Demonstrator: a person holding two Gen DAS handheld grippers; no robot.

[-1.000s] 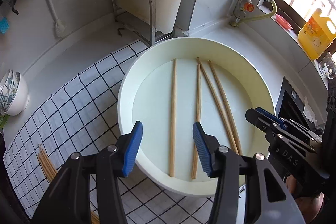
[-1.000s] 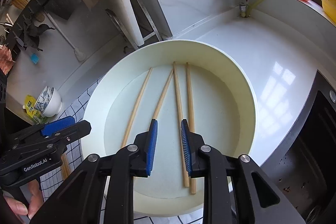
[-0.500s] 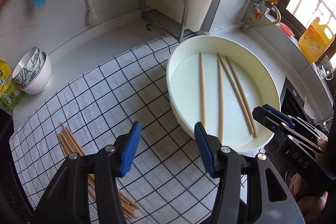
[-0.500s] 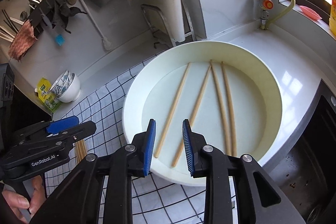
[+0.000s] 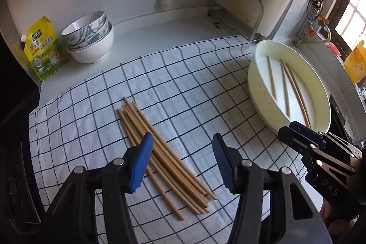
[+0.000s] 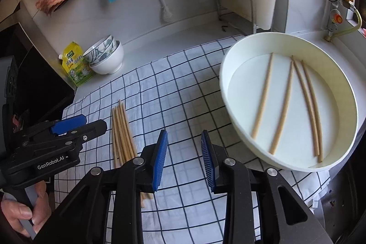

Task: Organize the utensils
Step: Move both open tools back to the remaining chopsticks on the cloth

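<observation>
A pile of several wooden chopsticks (image 5: pixel 164 152) lies on the checked cloth (image 5: pixel 183 84), under and just beyond my left gripper (image 5: pixel 181 145). That gripper is open with nothing between its pads. To the right, a white round basin (image 5: pixel 251 74) holds several more chopsticks (image 5: pixel 286 88) lying side by side. My right gripper (image 6: pixel 184 141) hovers over bare cloth between the pile (image 6: pixel 122 136) and the basin (image 6: pixel 223 88). Its jaws are opening and hold nothing. Each view also shows the other gripper: the left gripper (image 6: pixel 95 121) and the right gripper (image 5: pixel 288 127).
Two stacked bowls (image 5: pixel 91 38) and a yellow pouch (image 5: pixel 43 52) stand at the back left of the counter. A metal rack (image 5: pixel 238 6) is against the back wall, and a yellow bottle (image 5: pixel 356 61) is by the window. A hand (image 6: pixel 20 216) grips the left handle.
Both grippers have swung left, from over the basin to over the checked cloth. The chopstick pile now lies under my left gripper. The right jaws stand wider apart.
</observation>
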